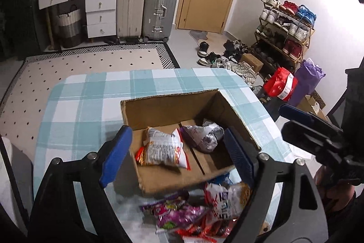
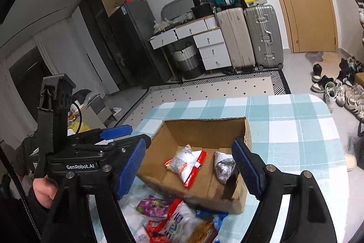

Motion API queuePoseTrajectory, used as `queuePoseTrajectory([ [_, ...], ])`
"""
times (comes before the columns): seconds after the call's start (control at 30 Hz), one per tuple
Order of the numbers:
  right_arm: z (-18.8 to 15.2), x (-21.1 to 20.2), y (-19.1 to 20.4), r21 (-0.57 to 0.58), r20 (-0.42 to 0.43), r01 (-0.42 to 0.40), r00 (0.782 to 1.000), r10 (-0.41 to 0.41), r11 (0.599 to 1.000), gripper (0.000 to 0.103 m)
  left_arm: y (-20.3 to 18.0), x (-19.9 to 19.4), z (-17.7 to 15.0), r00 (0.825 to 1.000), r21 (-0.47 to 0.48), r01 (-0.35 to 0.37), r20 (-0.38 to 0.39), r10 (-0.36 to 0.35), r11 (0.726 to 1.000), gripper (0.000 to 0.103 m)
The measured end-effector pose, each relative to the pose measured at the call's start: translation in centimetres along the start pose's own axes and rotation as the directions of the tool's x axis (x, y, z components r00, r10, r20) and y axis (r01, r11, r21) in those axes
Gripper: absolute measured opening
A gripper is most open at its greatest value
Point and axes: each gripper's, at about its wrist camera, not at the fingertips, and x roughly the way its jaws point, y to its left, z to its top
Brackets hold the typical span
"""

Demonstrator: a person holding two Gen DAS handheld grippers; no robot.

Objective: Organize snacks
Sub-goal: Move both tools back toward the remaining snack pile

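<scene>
Two pairs of tongs hang wide and empty above a checked counter (image 1: 86, 92) — the left tongs (image 1: 177, 152) and the right tongs (image 2: 188, 171), each with blue pads spread apart and nothing between them. In the right wrist view the left tongs show at the left edge, gripped by a hand (image 2: 43, 191).

Below both stands one open cardboard box (image 1: 173, 106), its long axis running roughly left to right across the counter. Two snack packets lie on its floor: a white-and-red packet (image 1: 165, 148) lying flat, its long axis slanting from the box's far left toward its near right, and a crumpled silver packet (image 1: 203, 134) near the box's right wall, touching no other packet.

Just in front of the box, on the counter, a loose heap of snack packets (image 1: 200, 213) overlaps — purple, white and red wrappers; their count cannot be told.

Behind stand three suitcases (image 1: 159, 10), one of them on top of the other two, and a shoe rack (image 1: 286, 31).
</scene>
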Motion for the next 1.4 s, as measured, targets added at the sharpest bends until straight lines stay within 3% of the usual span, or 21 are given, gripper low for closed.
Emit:
queuePoseTrajectory([
  [0.47, -2.8, -7.3, 5.1, -0.084, 0.075, 0.031, 0.997, -0.025, 0.996, 0.090, -2.7, -8.4, -4.4, 0.996, 0.020, -0.063, 0.066, 0.062, 0.998, 0.085],
  [0.7, -4.8, -10.5, 6.9, -0.105, 0.119, 0.053, 0.992, -0.041, 0.993, 0.095, -3.5, -12.5, -7.0, 0.991, 0.010, -0.085, 0.108, 0.084, 0.996, 0.102],
  [1.0, -7.3, -13.3, 8.4, -0.122, 0.140, 0.068, 0.989, -0.051, 0.990, 0.098, -4.4, -16.9, -10.9, 0.987, 0.015, -0.086, 0.138, 0.083, 0.996, 0.102],
  [1.4, -11.0, -15.1, 9.0, -0.120, 0.131, 0.078, 0.989, -0.062, 0.990, 0.100, -4.3, -17.2, -17.3, 0.996, 0.003, -0.017, 0.089, 0.017, 1.000, 0.102],
])
